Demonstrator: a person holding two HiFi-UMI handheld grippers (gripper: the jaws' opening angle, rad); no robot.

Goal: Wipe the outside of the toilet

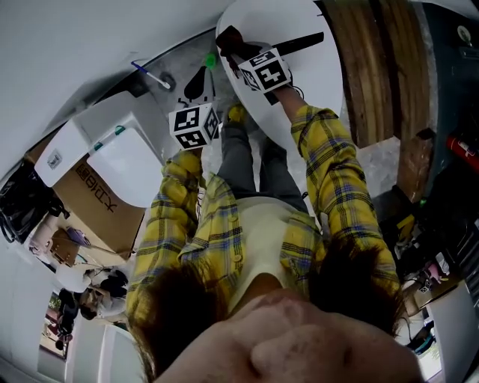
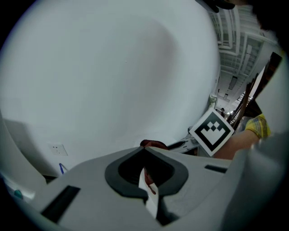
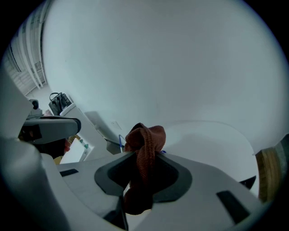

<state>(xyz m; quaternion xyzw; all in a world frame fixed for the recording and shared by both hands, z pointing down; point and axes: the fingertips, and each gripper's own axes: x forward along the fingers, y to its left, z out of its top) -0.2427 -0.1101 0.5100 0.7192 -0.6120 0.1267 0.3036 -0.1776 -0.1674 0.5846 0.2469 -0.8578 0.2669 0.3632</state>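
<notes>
A black bag (image 1: 19,202) is seen at far left, beyond the white toilet (image 1: 120,157), with a cardboard box (image 1: 97,198) set against the toilet's near side. The toilet's lid is shut. A blue-handled brush (image 1: 146,71) is stood by the wall just past the toilet.

Immediately to the right of the toilet, the left gripper (image 1: 197,93) is held up by a person in a yellow plaid shirt (image 1: 224,239). Its jaws are pressed together with nothing between them, as shown in the left gripper view (image 2: 144,151). It is kept apart from the toilet.

Farther right of the toilet, the right gripper (image 1: 236,48) is clamped on a reddish-brown cloth (image 1: 228,39). The cloth is bunched upright between the jaws in the right gripper view (image 3: 143,155), its folded top (image 3: 145,140) standing proud of them. The cloth is held over a white rounded surface (image 1: 299,19), well away from the toilet; whether cloth and surface are touching cannot be told. From the right gripper view, the toilet (image 3: 88,131) is seen off to the left, untouched by the cloth.

A wooden panel (image 1: 367,67) is seen at far right, on the side of the white surface away from the toilet.
</notes>
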